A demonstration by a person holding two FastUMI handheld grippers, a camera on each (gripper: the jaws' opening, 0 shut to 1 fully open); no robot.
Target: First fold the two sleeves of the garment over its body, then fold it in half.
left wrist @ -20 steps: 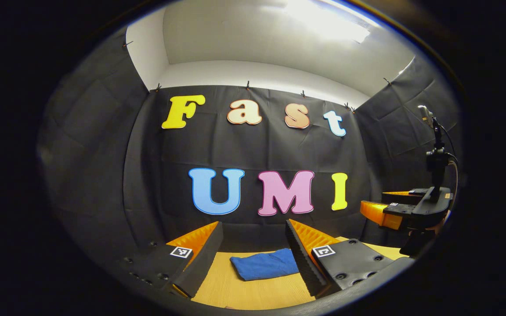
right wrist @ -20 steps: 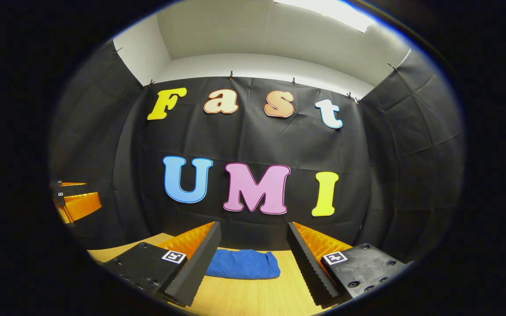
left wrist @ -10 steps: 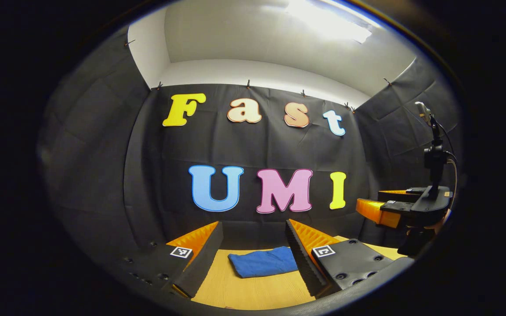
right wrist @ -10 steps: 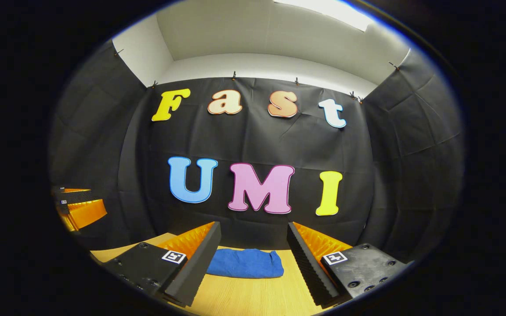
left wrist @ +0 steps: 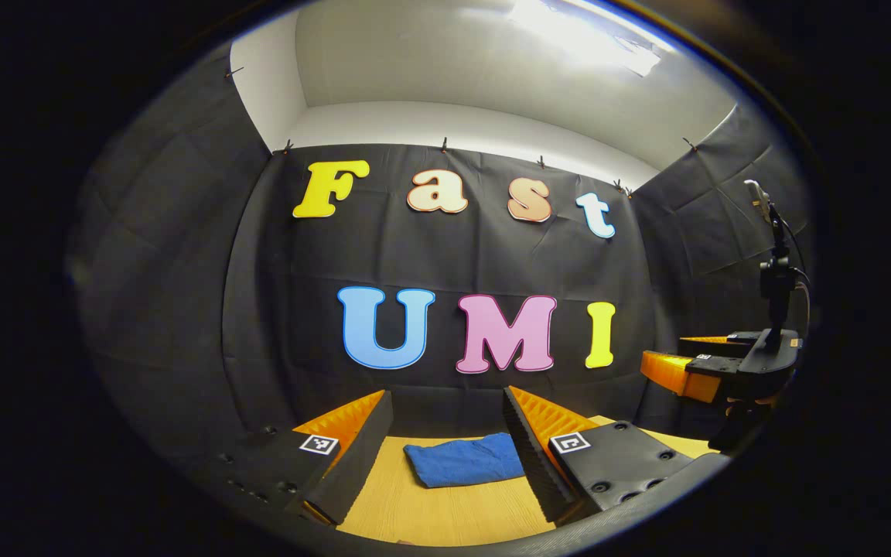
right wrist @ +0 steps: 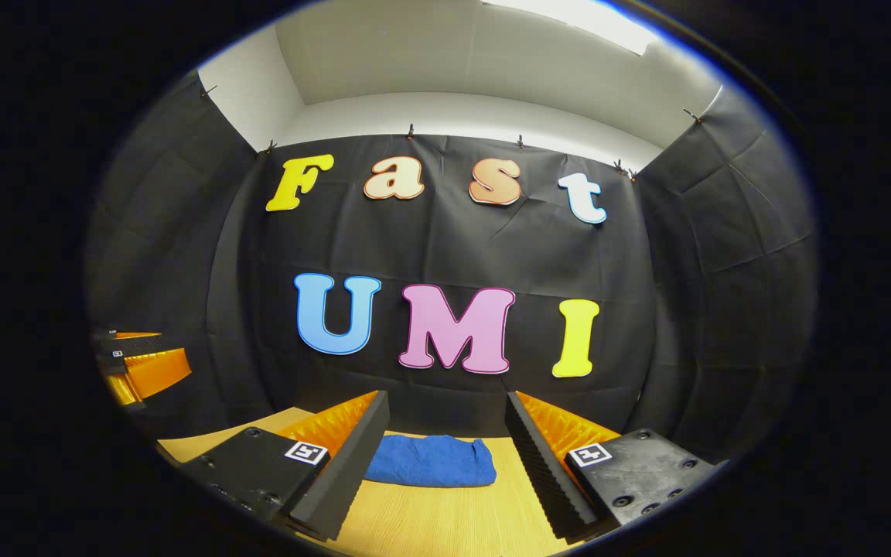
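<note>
The garment (left wrist: 464,460) lies as a compact bundle on the worktop (left wrist: 445,514), apart from both grippers. The left gripper (left wrist: 445,433) and right gripper (right wrist: 445,433) are spread and empty, above the worktop. Risk: the soft bundle may spring open if nudged, since nothing pins it.

In the right gripper view a finger (right wrist: 341,464) hides the blue garment's (right wrist: 430,461) left end

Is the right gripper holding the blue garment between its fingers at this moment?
No: in the right gripper view the right gripper is open, and the blue garment lies folded on the wooden table, apart from both fingers.
</note>
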